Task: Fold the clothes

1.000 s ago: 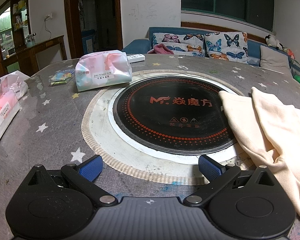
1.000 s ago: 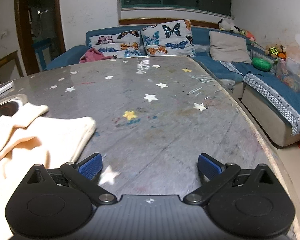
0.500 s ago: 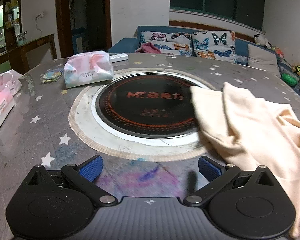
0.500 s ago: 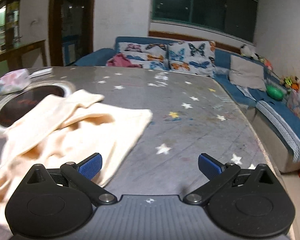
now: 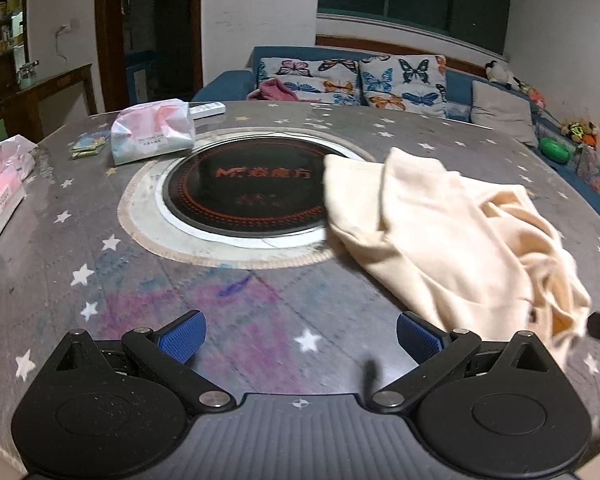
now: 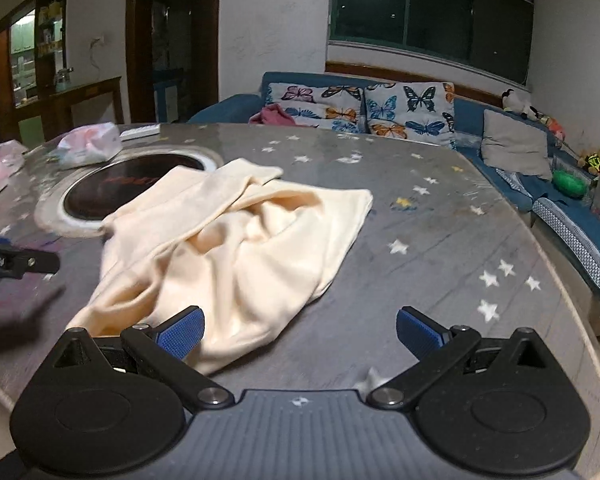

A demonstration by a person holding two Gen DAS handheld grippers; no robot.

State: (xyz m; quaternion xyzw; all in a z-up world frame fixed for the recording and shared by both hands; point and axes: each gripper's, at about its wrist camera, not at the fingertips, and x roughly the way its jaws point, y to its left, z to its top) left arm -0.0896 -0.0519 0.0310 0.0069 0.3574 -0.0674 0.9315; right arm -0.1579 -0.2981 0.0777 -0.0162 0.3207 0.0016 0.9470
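Observation:
A crumpled cream garment (image 5: 452, 236) lies on the round grey star-patterned table (image 5: 100, 280), partly over the edge of the black induction hob (image 5: 244, 196). It also shows in the right wrist view (image 6: 236, 240). My left gripper (image 5: 300, 336) is open and empty above the table's near side, left of the garment. My right gripper (image 6: 300, 334) is open and empty, its left fingertip just over the garment's near hem. The left gripper's finger shows at the left edge of the right wrist view (image 6: 16, 262).
A pink tissue pack (image 5: 152, 136), a remote (image 5: 208, 110) and small packets (image 5: 88, 146) lie beyond the hob. A tissue box (image 5: 0, 200) sits at the left edge. A blue sofa with butterfly cushions (image 5: 380, 76) stands behind. The table's right edge (image 6: 572, 300) drops toward the sofa.
Both grippers have pulled back toward the near table edge and risen. More of the table and the whole garment now show. The garment lies unheld throughout.

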